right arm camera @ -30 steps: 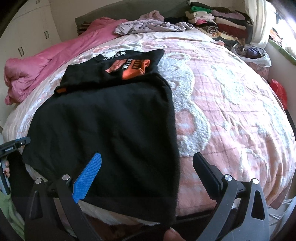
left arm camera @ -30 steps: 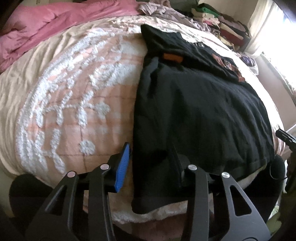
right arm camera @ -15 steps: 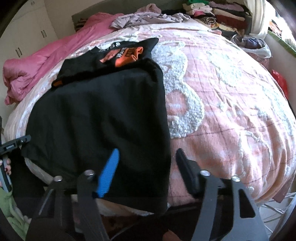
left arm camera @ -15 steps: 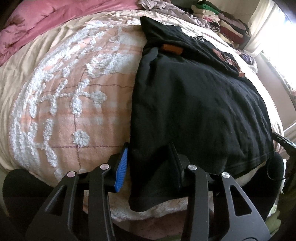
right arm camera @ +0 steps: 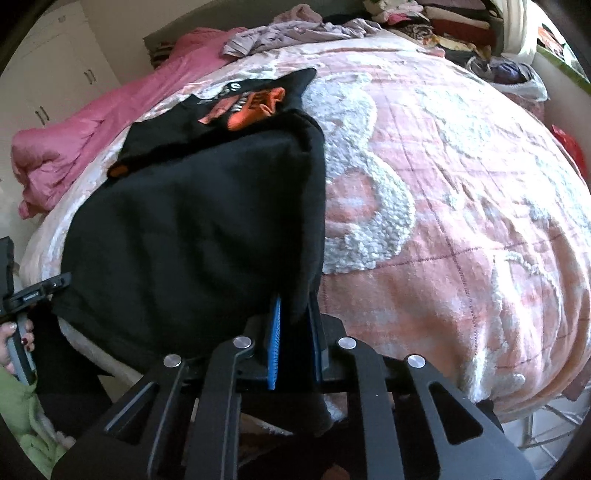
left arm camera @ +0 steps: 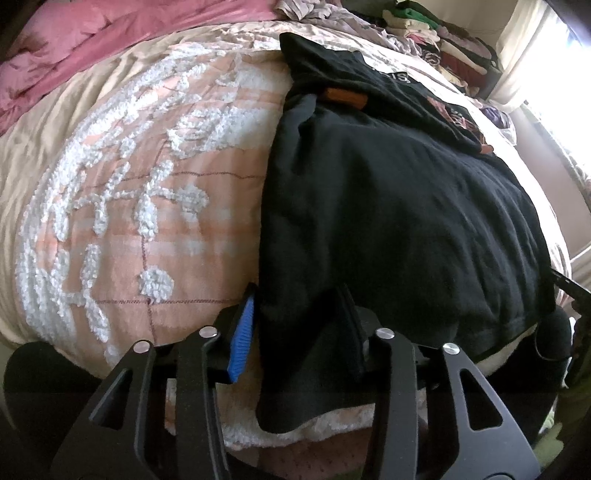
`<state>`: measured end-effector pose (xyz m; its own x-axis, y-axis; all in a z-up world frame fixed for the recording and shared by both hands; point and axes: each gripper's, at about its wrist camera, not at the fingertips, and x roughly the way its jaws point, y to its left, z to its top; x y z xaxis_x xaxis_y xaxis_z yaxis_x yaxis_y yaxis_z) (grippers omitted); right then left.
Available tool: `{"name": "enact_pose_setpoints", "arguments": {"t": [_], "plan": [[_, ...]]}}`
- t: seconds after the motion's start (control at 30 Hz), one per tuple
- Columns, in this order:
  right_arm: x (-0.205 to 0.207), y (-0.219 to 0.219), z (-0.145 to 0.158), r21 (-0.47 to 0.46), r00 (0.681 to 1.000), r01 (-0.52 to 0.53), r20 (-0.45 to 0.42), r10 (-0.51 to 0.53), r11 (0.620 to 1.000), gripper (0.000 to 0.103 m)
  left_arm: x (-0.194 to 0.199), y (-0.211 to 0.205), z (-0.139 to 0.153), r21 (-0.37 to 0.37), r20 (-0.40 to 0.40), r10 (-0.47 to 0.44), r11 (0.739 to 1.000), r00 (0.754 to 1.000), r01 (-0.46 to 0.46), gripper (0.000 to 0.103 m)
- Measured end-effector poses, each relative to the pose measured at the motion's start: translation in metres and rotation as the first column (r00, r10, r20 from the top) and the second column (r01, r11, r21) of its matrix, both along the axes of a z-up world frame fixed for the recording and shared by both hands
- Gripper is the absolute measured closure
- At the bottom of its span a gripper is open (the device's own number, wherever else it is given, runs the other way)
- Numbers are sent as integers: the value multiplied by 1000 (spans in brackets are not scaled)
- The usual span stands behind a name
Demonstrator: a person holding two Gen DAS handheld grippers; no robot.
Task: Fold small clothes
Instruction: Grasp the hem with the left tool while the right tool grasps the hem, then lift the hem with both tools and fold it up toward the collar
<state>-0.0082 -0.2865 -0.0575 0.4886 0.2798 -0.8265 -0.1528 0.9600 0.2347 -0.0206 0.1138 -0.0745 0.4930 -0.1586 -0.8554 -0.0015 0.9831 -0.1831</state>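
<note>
Left gripper (left arm camera: 295, 317) seen first, from its own wrist view: jaws at a narrow gap, blue pad on one side and black finger on the other, closed on the near left corner of the black knit garment (left arm camera: 388, 221), which hangs over the near edge of the pink tufted bedspread (left arm camera: 122, 206). Probably gripped at that corner so the hem can be lifted evenly. Spread flat up the bed beyond, with a second black printed shirt (left arm camera: 373, 85) lying just past its far end, partly under it. Folded clothes stacked at the far right corner of the bed (left arm camera: 443, 40); pink quilt (left arm camera: 92, 33) bunched along the far left edge. Then the right wrist view: right gripper (right arm camera: 295, 332) just closing, jaws now nearly together and pinching the near right corner of the same garment, cloth bunched between the blue pad and the black finger. Left hand (right arm camera: 14, 339) visible at the left margin on its handle. Likely both near corners taken in order to carry the hem toward the far end for a fold.
</note>
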Motion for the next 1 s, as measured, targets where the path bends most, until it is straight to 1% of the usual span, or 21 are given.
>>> {"name": "enact_pose_setpoints", "arguments": {"t": [0.07, 0.1, 0.13, 0.17, 0.2, 0.27, 0.4, 0.47, 0.57, 0.67, 0.83, 1.0], "plan": [[2, -2, -2, 10, 1000, 6, -3, -6, 1000, 84, 0, -2, 1, 4, 10, -8, 1000, 1000, 8, 87], [2, -2, -2, 17, 1000, 8, -1, -8, 1000, 84, 0, -3, 2, 7, 14, -10, 1000, 1000, 10, 90], [1, -2, -1, 23, 1000, 6, 7, -7, 1000, 85, -1, -4, 2, 8, 19, -14, 1000, 1000, 14, 96], [0, -2, 0, 28, 1000, 3, 15, -3, 1000, 91, -1, -4, 4, 2, 28, -19, 1000, 999, 19, 99], [-2, -2, 4, 41, 1000, -4, 29, 2, 999, 95, -1, -5, 6, 9, 32, -22, 1000, 999, 22, 99], [-4, -3, 10, 48, 999, -9, 54, 6, 999, 95, -2, -4, 11, 11, 46, -27, 1000, 999, 27, 99], [-4, -5, 30, 90, 994, -16, 111, 6, 996, 95, -4, 4, 37, -2, 114, -19, 1000, 993, 19, 99], [-3, -2, 39, 90, 990, -25, 139, 12, 996, 95, -3, 7, 48, -1, 145, -12, 1000, 989, 12, 99], [3, 3, 58, 83, 981, -43, 194, 26, 996, 95, 3, 12, 64, -20, 177, 0, 1000, 984, 3, 100], [12, 4, 73, 91, 971, -48, 239, 25, 995, 95, 12, 13, 78, -19, 209, 9, 1000, 978, -5, 100], [33, 3, 94, 94, 956, -35, 292, 6, 995, 95, 29, 13, 95, -26, 243, 18, 1000, 970, -12, 99], [55, 1, 109, 101, 944, -7, 330, -27, 995, 95, 51, 12, 109, -53, 273, 41, 998, 961, -27, 99]]}}
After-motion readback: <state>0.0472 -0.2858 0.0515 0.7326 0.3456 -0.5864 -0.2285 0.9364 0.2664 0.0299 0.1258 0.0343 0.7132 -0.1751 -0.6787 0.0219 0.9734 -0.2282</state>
